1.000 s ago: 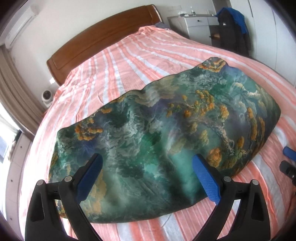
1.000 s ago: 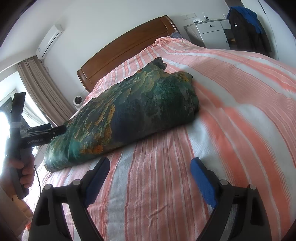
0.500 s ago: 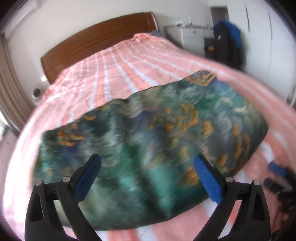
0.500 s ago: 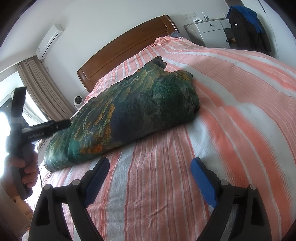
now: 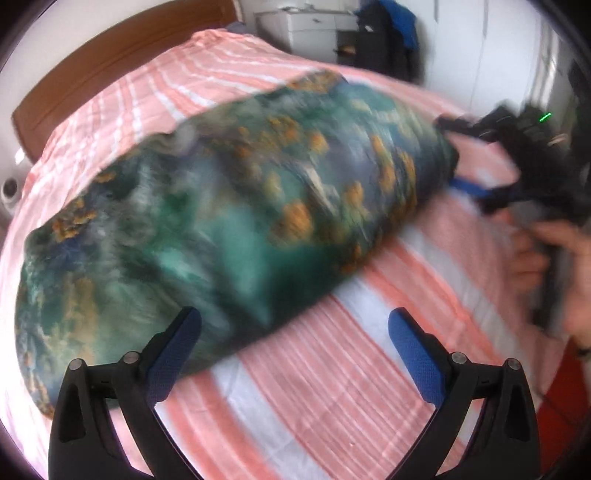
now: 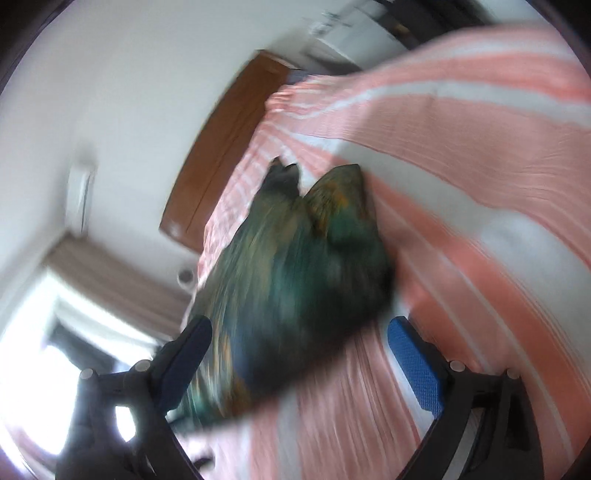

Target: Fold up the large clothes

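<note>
A folded green garment with orange and white print [image 5: 229,206] lies across the striped bed. My left gripper [image 5: 293,347] is open and empty, just in front of the garment's near edge. In the left wrist view my right gripper [image 5: 491,162] sits at the garment's right end, held by a hand. In the right wrist view the garment [image 6: 295,280] is blurred and close. My right gripper [image 6: 299,358] is open, its jaws on either side of the garment's near end, holding nothing.
The bed [image 5: 369,369] has a pink and white striped cover and a wooden headboard [image 5: 110,66]. A white dresser [image 5: 314,29] and hanging dark clothes [image 5: 388,40] stand past the bed. A curtained window [image 6: 92,295] is at the left.
Both grippers moved fast; both views are blurred. The left one swung right and back from the garment. The right one tilted and closed in on the garment's right end.
</note>
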`<action>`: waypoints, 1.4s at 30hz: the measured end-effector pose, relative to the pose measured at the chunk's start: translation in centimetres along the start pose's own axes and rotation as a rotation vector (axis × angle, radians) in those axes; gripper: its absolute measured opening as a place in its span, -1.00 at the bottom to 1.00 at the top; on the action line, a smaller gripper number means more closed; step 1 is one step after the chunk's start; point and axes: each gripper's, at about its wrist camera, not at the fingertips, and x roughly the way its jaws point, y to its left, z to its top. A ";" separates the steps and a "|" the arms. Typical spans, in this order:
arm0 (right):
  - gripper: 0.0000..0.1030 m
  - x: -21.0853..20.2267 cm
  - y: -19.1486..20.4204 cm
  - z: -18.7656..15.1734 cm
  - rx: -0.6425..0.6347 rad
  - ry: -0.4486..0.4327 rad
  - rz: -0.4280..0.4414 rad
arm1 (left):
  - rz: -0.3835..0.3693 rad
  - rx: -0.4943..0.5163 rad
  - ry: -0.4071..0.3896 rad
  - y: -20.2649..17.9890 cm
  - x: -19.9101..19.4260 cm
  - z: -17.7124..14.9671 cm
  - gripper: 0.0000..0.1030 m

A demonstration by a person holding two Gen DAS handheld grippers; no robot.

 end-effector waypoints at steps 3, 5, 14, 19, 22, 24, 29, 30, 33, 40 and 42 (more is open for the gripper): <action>0.49 3.2 0.4 1.5 0.032 0.019 -0.055 | -0.011 -0.052 -0.045 1.6 -2.1 2.3 0.97; -0.26 2.6 2.4 0.9 -0.077 -0.017 -0.116 | -0.030 -0.079 -0.077 2.7 -3.6 4.0 0.97; -0.46 -1.4 17.7 -9.7 -0.888 -0.130 -0.164 | -0.374 -0.129 -0.031 2.4 -3.2 12.4 0.97; -0.47 -0.1 22.2 -16.5 -1.216 -0.119 -0.177 | -0.227 -0.072 0.004 1.0 -3.0 13.5 0.98; -0.50 1.0 23.6 -21.2 -1.399 -0.121 -0.207 | -0.074 -0.014 0.055 0.2 -2.2 12.9 0.96; -0.52 1.2 23.9 -22.3 -1.413 -0.114 -0.204 | 0.066 0.047 0.050 0.0 -1.6 12.2 -0.16; -0.31 0.8 24.0 -21.8 -1.301 -0.069 -0.164 | -0.003 -0.006 0.028 3.5 -2.4 12.2 -0.52; -0.16 0.0 23.9 -21.2 -1.243 -0.041 -0.111 | -0.011 -0.018 0.022 4.7 -3.2 12.0 -0.53; 0.58 -3.1 22.4 -19.5 -1.046 0.039 0.016 | -0.053 -0.079 -0.011 10.6 -6.1 11.6 -0.52; 0.58 -4.8 16.0 -19.1 -0.902 0.136 -0.065 | -0.097 -0.333 -0.057 26.4 -7.8 6.0 -0.49; 0.58 -4.2 14.5 -19.2 -0.881 0.177 -0.098 | -0.105 -0.445 -0.060 30.7 -6.9 2.1 -0.46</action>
